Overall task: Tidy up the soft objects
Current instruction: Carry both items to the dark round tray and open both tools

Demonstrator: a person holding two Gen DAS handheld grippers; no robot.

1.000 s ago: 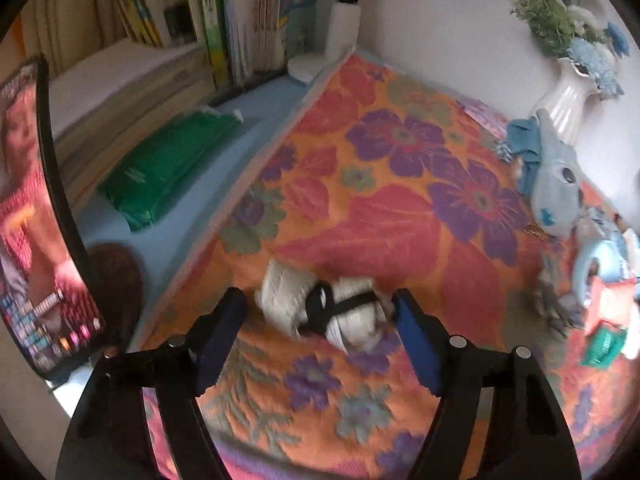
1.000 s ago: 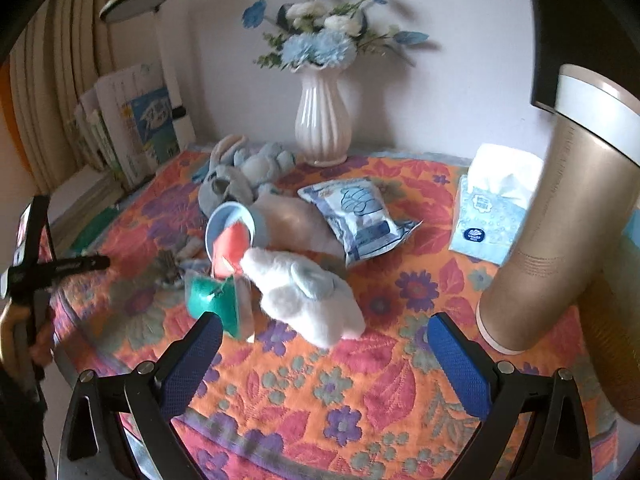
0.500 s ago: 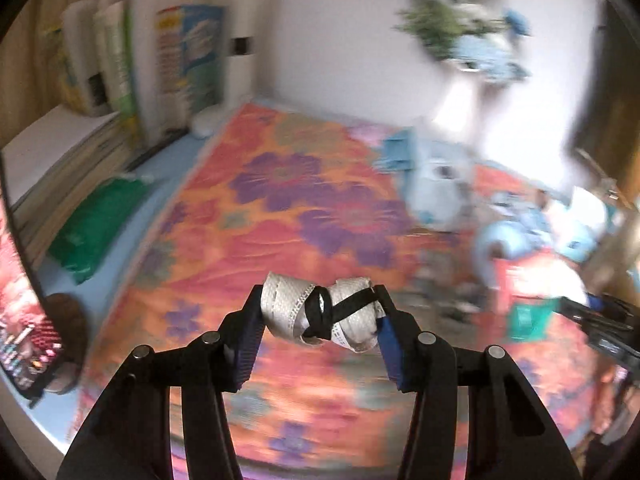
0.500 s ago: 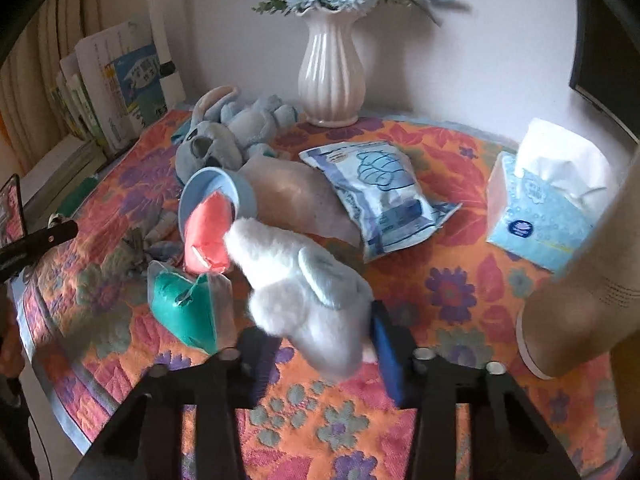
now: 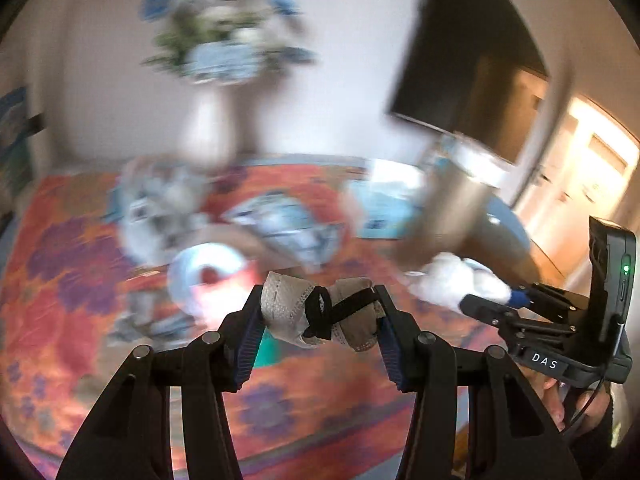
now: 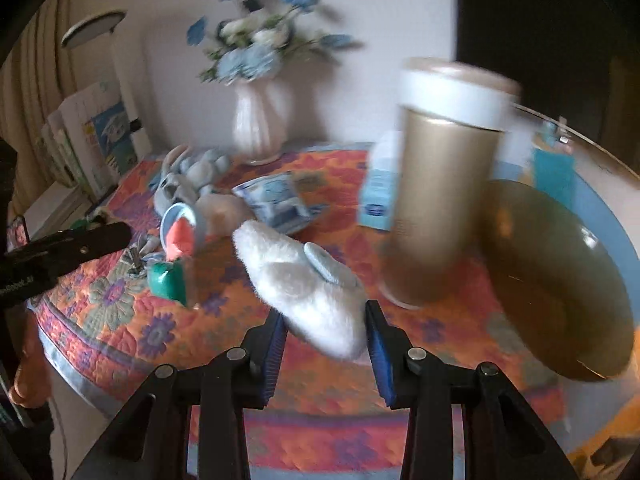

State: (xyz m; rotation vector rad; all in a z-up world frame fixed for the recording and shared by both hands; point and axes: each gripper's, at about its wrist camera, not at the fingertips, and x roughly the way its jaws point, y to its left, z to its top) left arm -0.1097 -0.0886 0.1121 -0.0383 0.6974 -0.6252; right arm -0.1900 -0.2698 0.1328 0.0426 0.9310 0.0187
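1. Since a second ago, the left gripper has lifted the rolled socks off the worktop; its fingers clamp the bundle between them.
2. The right gripper has closed: its fingers pinch the white plush slipper at its near end.
3. The slipper's far end juts beyond the fingertips, above the floral cloth.
4. The gold canister stands ahead, right of the fingers.

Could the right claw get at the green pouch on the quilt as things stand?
Probably not yet: the right claw is shut on the white plush slipper, so it has no free grip. The path to the green pouch itself looks open.
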